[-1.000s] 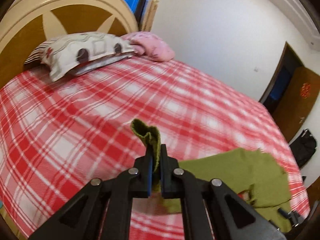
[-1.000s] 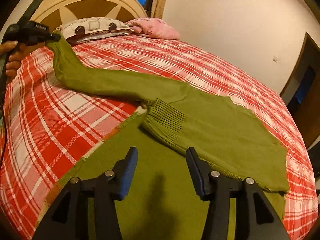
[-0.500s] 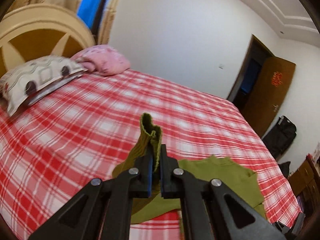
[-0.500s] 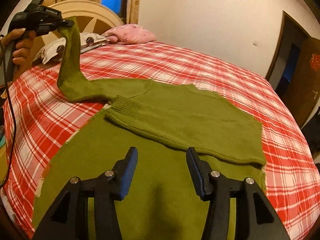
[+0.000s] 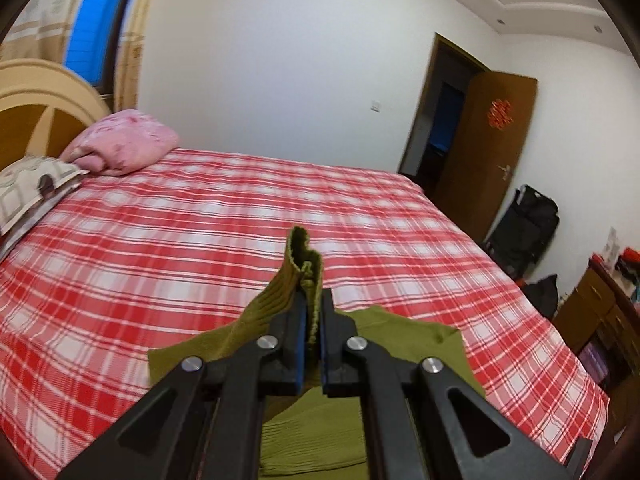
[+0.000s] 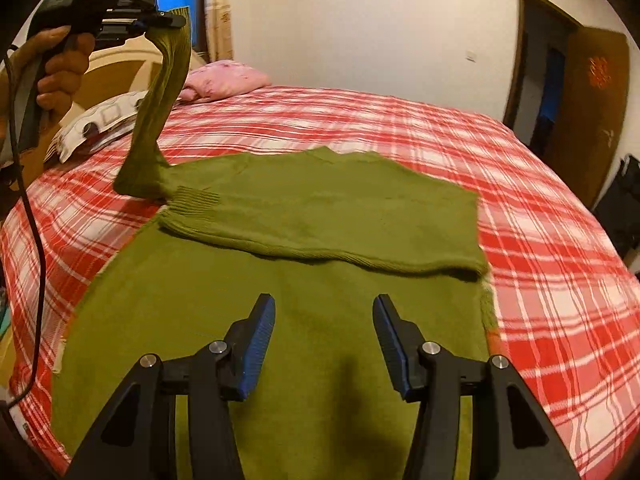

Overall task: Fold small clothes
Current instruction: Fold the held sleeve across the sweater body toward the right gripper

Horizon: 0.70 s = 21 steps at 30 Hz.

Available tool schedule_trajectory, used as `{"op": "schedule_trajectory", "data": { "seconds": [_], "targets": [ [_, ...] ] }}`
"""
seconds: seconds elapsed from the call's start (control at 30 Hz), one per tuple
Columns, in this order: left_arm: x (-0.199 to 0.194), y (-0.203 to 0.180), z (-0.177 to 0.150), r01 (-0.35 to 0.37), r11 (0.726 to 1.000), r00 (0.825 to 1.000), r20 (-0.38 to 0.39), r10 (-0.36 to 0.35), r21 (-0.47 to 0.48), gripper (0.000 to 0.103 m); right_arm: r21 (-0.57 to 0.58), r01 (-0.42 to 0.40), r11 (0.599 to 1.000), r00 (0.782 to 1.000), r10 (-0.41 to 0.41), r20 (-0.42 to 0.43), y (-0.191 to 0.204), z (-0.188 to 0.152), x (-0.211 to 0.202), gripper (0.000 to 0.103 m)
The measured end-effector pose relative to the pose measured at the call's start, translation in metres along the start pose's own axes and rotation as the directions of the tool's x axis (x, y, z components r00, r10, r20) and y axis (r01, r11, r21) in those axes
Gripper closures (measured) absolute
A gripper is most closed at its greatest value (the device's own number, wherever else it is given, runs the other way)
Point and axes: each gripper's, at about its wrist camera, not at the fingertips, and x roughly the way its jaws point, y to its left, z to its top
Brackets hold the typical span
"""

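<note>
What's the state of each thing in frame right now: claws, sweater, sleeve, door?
left claw: shut on the sleeve cuff.
right claw: open, nothing between the pads, over the sweater.
green sweater: lying flat on the bed, lower part folded over.
sleeve: lifted off the bed, hanging from the left claw.
plaid bedspread: spread flat.
pink pillow: by the headboard.
door: open.

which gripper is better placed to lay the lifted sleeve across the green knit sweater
Left. The left gripper is already shut on the ribbed sleeve cuff, holding the sleeve up over the green knit sweater. The right gripper is open, empty, above the near cloth.
</note>
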Motion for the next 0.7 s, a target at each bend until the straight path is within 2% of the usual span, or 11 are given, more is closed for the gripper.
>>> {"op": "schedule_trajectory", "data": {
  "seconds": [0.1, 0.47, 0.7],
  "targets": [
    [0.012, -0.020, -0.002, 0.012, 0.999, 1.000, -0.015, -0.012, 0.033, 0.098, 0.022, 0.030, 0.999, 1.000, -0.030, -0.008, -0.012, -0.006, 0.003, 0.051],
    [0.062, -0.094, -0.018, 0.074, 0.990, 0.994, -0.089, -0.064, 0.118, 0.098, 0.137, 0.049, 0.989, 0.999, -0.046, -0.025, -0.042, -0.018, 0.013, 0.050],
    [0.102, -0.131, -0.049, 0.101, 0.982, 0.984, -0.165, -0.074, 0.160, 0.098, 0.157, 0.037, 0.987, 0.998, -0.029, -0.053, -0.044, -0.024, 0.021, 0.050]
  ]
}}
